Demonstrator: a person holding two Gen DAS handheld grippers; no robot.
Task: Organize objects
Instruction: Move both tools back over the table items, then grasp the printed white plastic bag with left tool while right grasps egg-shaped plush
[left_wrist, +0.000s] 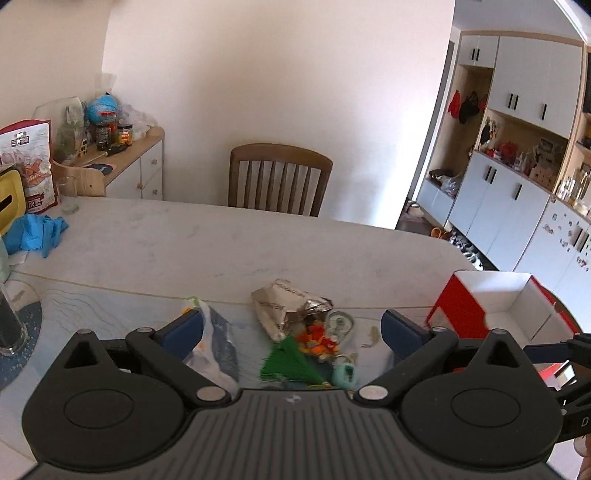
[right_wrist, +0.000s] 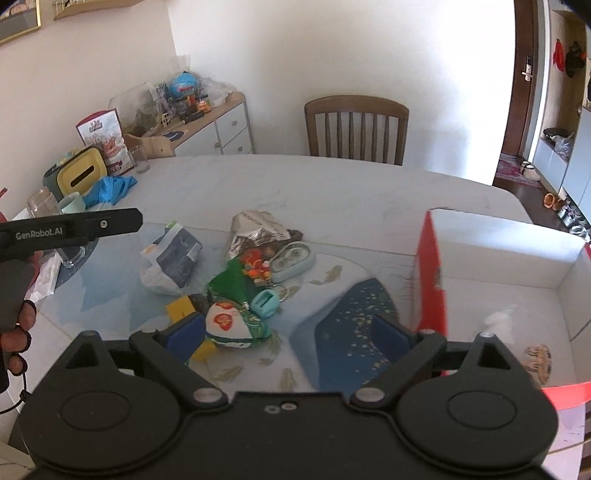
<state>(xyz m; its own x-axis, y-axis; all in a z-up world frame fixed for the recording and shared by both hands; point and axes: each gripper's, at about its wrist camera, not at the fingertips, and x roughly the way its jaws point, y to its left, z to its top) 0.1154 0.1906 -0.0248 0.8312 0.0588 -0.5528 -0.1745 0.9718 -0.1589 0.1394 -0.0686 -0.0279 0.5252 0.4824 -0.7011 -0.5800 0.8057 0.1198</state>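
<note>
Beyond the clutter (right_wrist: 255, 273), bare table (right_wrist: 351, 184) reaches its edge.

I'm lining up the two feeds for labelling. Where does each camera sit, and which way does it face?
Left wrist: on the left gripper, looking down over the table at the foil bag; its own open blue fingers show.
Right wrist: on the right gripper, facing the same clutter; its open fingers, the left gripper's body and the hand holding it show.
Shared: foil bag, red box, chair.
</note>
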